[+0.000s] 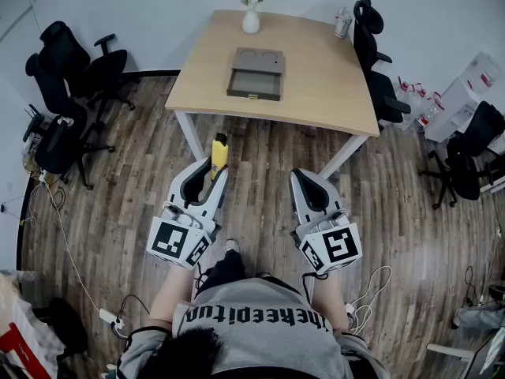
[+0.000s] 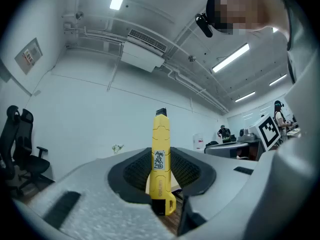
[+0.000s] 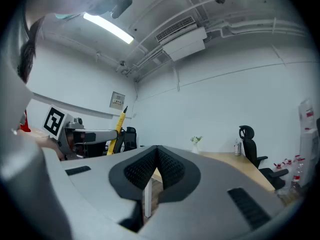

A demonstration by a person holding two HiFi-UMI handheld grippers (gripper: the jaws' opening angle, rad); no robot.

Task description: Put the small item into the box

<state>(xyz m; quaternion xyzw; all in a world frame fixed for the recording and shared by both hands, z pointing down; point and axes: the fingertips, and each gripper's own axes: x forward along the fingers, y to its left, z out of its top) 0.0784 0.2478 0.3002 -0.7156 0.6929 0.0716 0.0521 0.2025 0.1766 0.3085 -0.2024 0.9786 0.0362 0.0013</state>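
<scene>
Utility knife [image 2: 160,154] | gripped upright in left tool [image 1: 210,178] | box [image 1: 256,73] well apart

Yellow utility knife [image 2: 160,156] clamped in left tongs [image 1: 211,173]; open box [image 1: 254,95] on table [image 1: 319,77].

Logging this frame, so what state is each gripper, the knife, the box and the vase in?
left gripper: shut on the yellow knife
right gripper: shut, empty
yellow knife: held, sticking out past the jaws
box: open, on the table
vase: upright, on the table
</scene>
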